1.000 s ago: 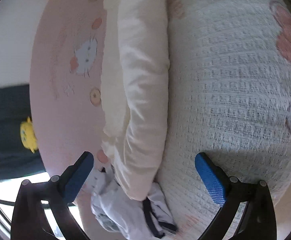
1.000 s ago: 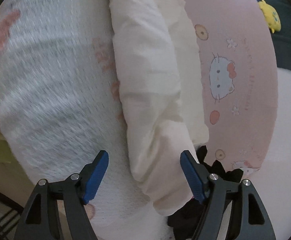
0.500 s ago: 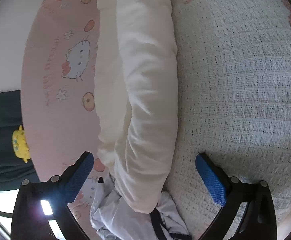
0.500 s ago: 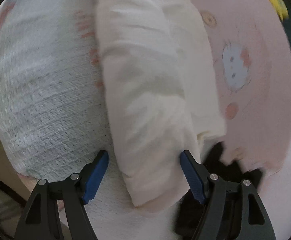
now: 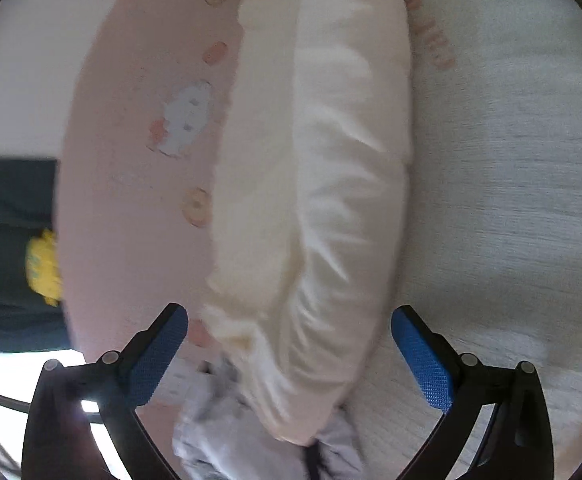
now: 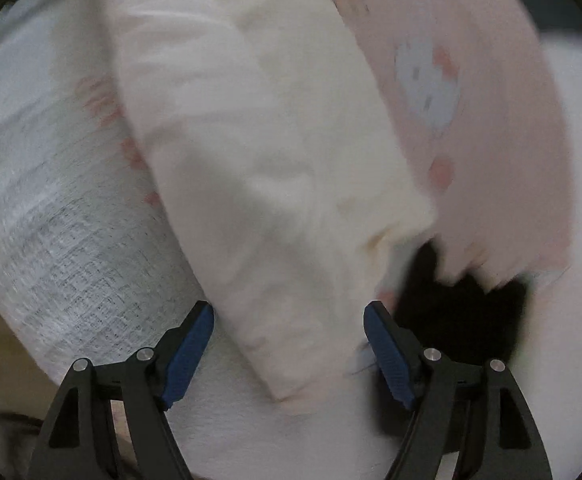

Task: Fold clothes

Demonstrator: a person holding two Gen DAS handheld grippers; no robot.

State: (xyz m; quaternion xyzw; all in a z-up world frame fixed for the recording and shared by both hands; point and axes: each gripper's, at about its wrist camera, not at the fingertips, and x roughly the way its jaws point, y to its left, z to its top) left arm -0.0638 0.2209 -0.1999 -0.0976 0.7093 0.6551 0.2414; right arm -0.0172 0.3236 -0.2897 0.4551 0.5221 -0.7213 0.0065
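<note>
Left wrist view puts the cream garment (image 5: 331, 184) as a long bunched roll between the pink cartoon-print cloth (image 5: 131, 200) and the white waffle-knit cloth (image 5: 511, 200). You look to be at the approach-and-grasp step; next, close on each end. Your left tongs (image 5: 289, 344) gape wide and empty, straddling one end; your right tongs (image 6: 289, 344) are likewise spread and empty over the other end (image 6: 275, 208), a black item (image 6: 463, 312) just beside

My left gripper (image 5: 289, 354) and right gripper (image 6: 289, 354) look alike: black angular frames, silver round screws at the joints, blue finely dimpled finger pads (image 5: 159, 354).
</note>
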